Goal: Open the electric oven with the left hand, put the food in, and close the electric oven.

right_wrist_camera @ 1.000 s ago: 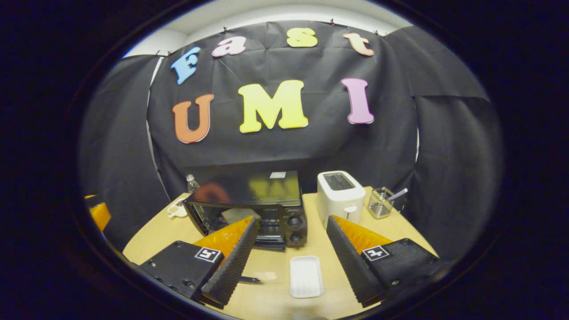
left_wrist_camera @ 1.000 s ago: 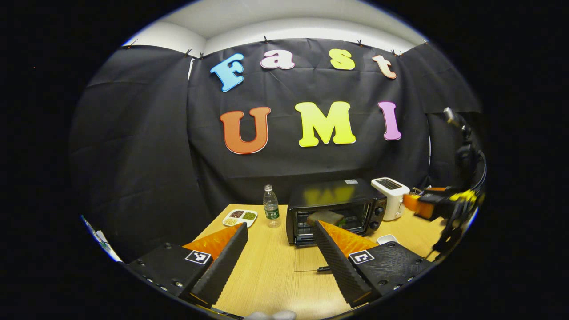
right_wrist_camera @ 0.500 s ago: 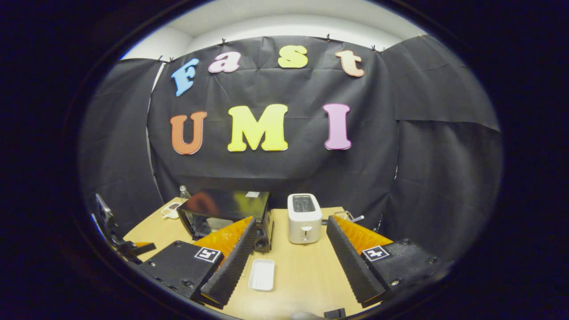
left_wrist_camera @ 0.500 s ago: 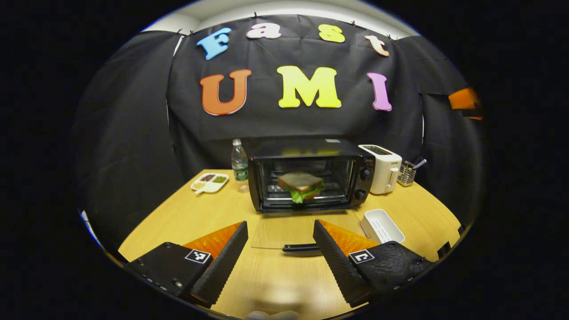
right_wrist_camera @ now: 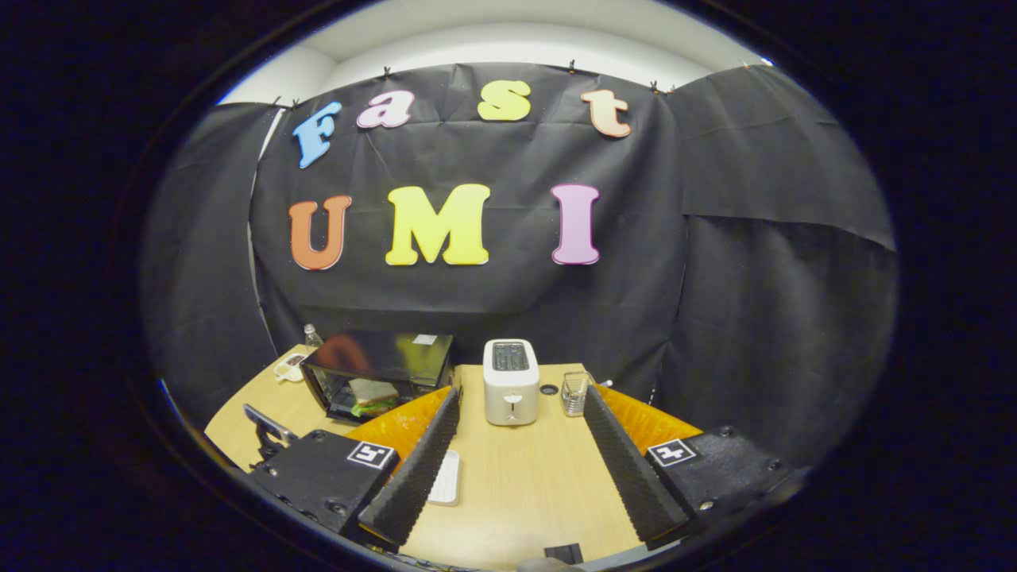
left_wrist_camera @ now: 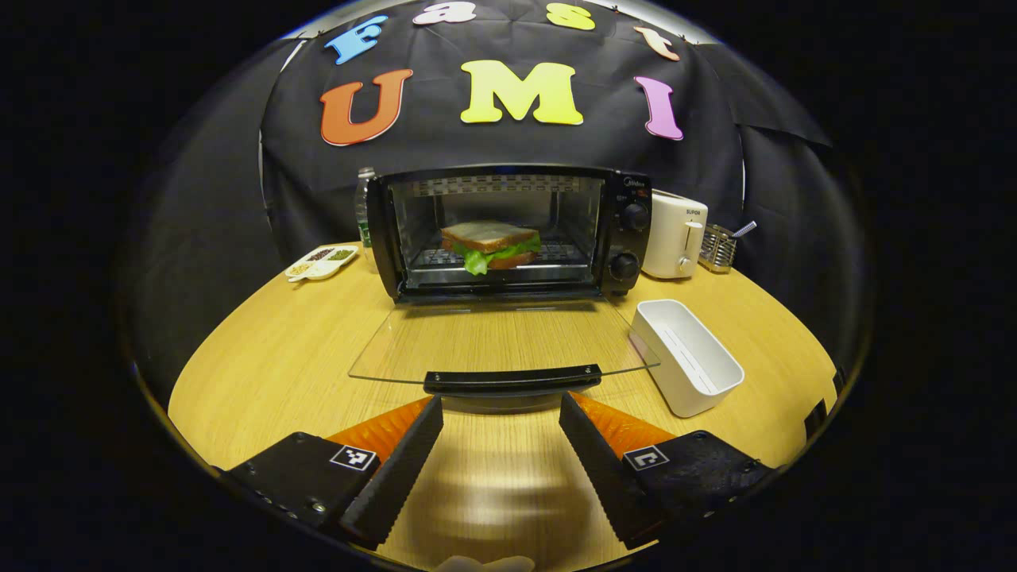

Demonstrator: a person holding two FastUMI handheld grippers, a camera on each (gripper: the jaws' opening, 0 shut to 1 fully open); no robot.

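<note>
- Wooden worktop ahead of me carries everything.
- Left gripper is spread wide and empty, just short of the door handle; ahead-left lies a divided snack dish.
- Straight ahead, the electric oven has its glass door folded flat, with the sandwich on the rack inside.
- Ahead-right sit a white tray and a toaster.
- Right gripper is released, holding nothing, pointing at the toaster.
</note>
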